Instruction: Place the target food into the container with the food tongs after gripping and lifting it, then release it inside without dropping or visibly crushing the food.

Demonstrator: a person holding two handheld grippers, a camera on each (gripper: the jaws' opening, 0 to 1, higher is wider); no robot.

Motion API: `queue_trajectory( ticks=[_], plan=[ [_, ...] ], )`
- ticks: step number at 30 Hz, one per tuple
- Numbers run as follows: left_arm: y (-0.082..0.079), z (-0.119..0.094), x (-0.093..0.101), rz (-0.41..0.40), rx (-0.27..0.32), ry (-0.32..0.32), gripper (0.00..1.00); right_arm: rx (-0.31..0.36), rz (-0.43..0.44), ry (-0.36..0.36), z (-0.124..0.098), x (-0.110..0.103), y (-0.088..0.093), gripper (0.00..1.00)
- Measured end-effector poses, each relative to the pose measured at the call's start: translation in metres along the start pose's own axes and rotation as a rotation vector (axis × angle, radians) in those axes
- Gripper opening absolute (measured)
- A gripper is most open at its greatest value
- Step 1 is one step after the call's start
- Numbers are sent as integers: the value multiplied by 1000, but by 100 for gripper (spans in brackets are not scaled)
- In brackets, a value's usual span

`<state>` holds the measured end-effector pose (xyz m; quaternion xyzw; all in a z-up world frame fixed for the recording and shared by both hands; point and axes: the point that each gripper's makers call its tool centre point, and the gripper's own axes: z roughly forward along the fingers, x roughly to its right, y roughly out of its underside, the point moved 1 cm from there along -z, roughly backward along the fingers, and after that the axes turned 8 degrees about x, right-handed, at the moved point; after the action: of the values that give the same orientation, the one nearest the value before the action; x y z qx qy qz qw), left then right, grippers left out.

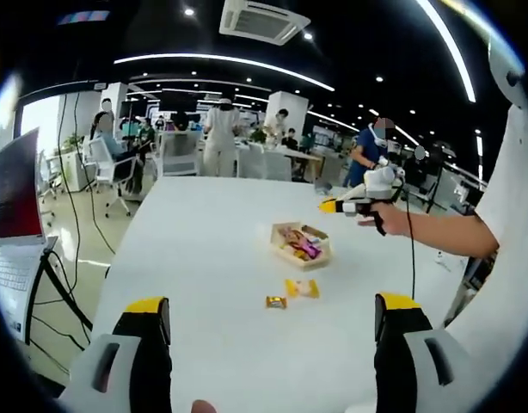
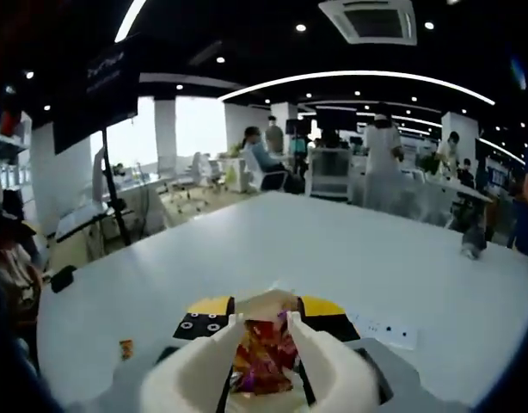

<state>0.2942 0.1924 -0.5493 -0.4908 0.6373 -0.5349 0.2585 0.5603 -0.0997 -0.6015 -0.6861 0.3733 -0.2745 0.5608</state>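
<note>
A small tan container (image 1: 301,243) holding several colourful wrapped snacks sits mid-table. Two loose snacks lie in front of it on the white table (image 1: 204,258): a yellow one (image 1: 302,288) and a smaller orange one (image 1: 275,302). My left gripper (image 1: 273,310) is open, its yellow-tipped jaws wide apart, low over the table and short of the snacks. A hand holds my right gripper (image 1: 330,205) just above and behind the container. In the right gripper view, that gripper (image 2: 266,314) has its jaws drawn in on a red and purple foil-wrapped snack (image 2: 264,353). The orange snack (image 2: 125,348) lies to its left.
A laptop (image 1: 15,189) stands on a side stand at the left with cables hanging. A power strip (image 2: 380,327) lies on the table. Office chairs, desks and several people stand beyond the table's far edge. A sleeve (image 1: 513,258) fills the right side.
</note>
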Motion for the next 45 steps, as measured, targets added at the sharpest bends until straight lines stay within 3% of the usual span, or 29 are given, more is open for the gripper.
queue_trajectory(
  ticks=[13,21,26,30,35,41,45],
  plan=[
    [-3,-2,4,6,33,28,99,18,-1,34,-22,-1,-12,29],
    [1,-3,12,0,50,61,99,32,-27,48,-53,-19,-27,30],
    [-1,5,20,13,55,121,99,40,-86,52,-79,-37,-35,29],
    [-8,14,28,19,76,171,99,77,-41,60,-99,-52,-41,29],
    [-17,30,40,32,94,245,99,102,-43,97,-126,-70,-46,29],
    [-27,52,55,3,110,313,99,127,-8,130,-154,-83,-53,29],
    [-33,60,67,27,112,356,99,135,6,148,-168,-88,-52,29]
  ],
)
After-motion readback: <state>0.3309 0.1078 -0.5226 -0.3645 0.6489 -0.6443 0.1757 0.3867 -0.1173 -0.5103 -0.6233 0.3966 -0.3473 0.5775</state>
